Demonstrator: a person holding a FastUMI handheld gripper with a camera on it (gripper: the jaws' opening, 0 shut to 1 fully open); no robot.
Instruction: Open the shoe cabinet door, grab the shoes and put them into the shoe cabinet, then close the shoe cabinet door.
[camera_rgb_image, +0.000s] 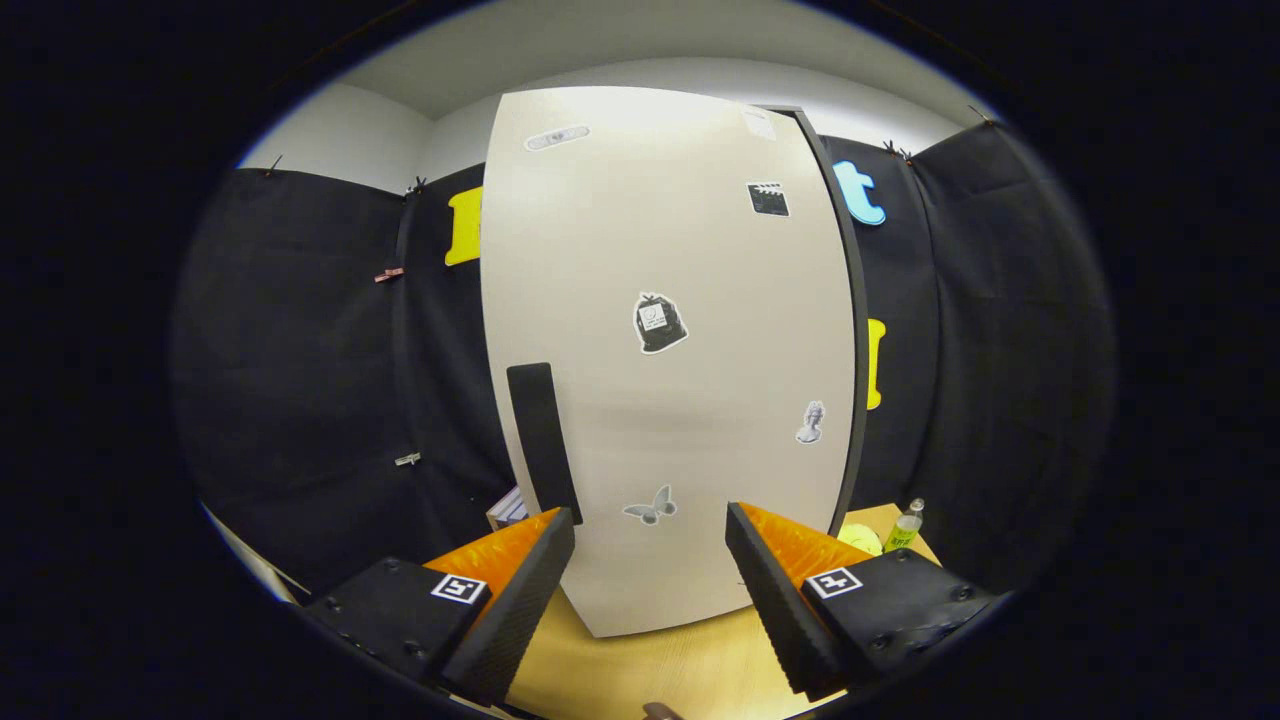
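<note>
- Gripper view: nearest the camera, the gripper (650, 560) has its two fingers (520, 590) spread wide with nothing between them, so it is released and empty
- Under the fingers lies a wooden table (660, 670), and a small dark thing at its near edge is too cut off to name
- Just ahead of the fingers stands the shoe cabinet door (670, 350), pale, upright and shut, dotted with small stickers
- A black handle (543, 440) runs up the door's left side, its lower end just above the left finger's tip
- A small bottle (905, 525) stands on the table beyond the right finger, beside the cabinet
- No shoes can be made out here, so I cannot tell where they are
- Risk, as I judge it: the handle sits left of the gap, so closing from here would catch nothing or only clip its edge; a pull with a poor hold could slip off or drag the cabinet on the table
- A swing to the right could knock the bottle over
- Pose: the gripper points level and nearly square at the door, low down and close to it
</note>
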